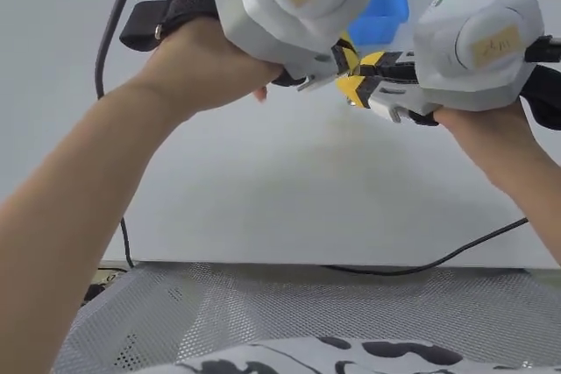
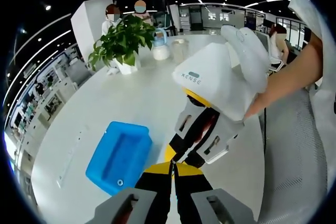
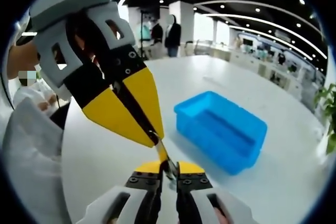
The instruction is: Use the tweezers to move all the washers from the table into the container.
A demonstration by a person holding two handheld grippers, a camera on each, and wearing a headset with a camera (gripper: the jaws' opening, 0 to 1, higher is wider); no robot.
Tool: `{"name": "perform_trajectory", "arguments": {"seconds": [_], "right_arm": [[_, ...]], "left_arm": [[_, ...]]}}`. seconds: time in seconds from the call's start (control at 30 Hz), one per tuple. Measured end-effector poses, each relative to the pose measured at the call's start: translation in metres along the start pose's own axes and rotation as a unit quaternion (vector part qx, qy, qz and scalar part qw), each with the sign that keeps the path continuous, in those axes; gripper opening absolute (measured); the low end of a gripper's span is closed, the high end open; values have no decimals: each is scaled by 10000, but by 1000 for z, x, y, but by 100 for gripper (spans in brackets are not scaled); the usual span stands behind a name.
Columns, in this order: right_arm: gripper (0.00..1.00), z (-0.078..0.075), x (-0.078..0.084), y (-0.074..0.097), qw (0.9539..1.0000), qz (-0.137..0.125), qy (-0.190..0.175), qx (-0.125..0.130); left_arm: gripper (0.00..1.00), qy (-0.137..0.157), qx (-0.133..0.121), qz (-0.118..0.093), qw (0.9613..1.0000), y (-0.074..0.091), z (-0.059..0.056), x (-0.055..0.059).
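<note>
White tabletop lies below in head view; left gripper and right gripper are held tip to tip, blue rectangular plastic container behind. Left gripper view: own jaws are seen clenched. Right gripper view: slim metal tweezers are pinched by both. Uneven release could drop them.

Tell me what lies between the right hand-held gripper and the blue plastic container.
Bare white tabletop, in the right gripper view: nothing lies on it between the right hand-held gripper and the blue plastic container.
</note>
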State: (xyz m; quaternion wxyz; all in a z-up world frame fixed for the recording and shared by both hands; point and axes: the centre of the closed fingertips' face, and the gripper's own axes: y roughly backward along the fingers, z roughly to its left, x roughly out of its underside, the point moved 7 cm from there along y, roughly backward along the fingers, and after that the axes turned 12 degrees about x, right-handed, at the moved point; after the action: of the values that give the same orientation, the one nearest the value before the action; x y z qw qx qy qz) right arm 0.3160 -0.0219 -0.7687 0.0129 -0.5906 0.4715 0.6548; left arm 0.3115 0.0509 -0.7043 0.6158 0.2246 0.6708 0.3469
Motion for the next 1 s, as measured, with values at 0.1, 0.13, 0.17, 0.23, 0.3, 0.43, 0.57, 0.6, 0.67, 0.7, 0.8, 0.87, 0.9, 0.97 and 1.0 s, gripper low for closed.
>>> {"name": "perform_trajectory", "arguments": {"seconds": [0.1, 0.13, 0.17, 0.23, 0.3, 0.43, 0.57, 0.6, 0.67, 0.7, 0.8, 0.87, 0.9, 0.97, 1.0], "right_arm": [[4, 1, 0, 1, 9998, 13, 173, 59], [4, 0, 0, 1, 9998, 20, 169, 54], [4, 0, -1, 1, 9999, 26, 158, 33], [4, 1, -2, 2, 9999, 23, 169, 29], [4, 2, -3, 3, 9998, 20, 199, 48], [4, 2, -8, 6, 9996, 7, 265, 80], [4, 2, -15, 9, 9991, -20, 415, 130], [4, 1, -17, 10, 9989, -32, 438, 143], [4, 1, -20, 11, 9987, -54, 485, 171], [4, 0, -22, 12, 9985, -64, 521, 178], [4, 0, -28, 14, 9978, -85, 631, 198], [4, 0, -31, 15, 9973, -101, 705, 203], [4, 0, -33, 16, 9970, -114, 742, 208], [4, 0, -37, 16, 9965, -136, 790, 218], [4, -1, -39, 17, 9964, -154, 807, 230]], "left_arm": [[0, -29, 17, 29, 10000, -1, -1, -2], [0, -44, 21, 38, 10000, -1, -1, -2], [0, -61, 27, 37, 10000, -2, -1, -2], [0, -96, 31, 56, 9999, -1, -2, -4], [0, -122, 20, 65, 9999, 0, -3, -5], [0, -150, -8, 45, 9999, 5, -4, -8], [0, -184, -71, 4, 9998, 12, -4, -11], [0, -199, -92, -9, 9998, 14, -5, -12], [0, -226, -139, -34, 9996, 17, -5, -13], [0, -237, -167, -51, 9996, 19, -5, -14], [0, -260, -218, -81, 9994, 23, -5, -17], [0, -279, -255, -86, 9992, 26, -5, -18], [0, -300, -285, -87, 9991, 28, -5, -19], [0, -314, -329, -103, 9989, 32, -7, -21], [0, -324, -354, -112, 9988, 34, -7, -23]]}}
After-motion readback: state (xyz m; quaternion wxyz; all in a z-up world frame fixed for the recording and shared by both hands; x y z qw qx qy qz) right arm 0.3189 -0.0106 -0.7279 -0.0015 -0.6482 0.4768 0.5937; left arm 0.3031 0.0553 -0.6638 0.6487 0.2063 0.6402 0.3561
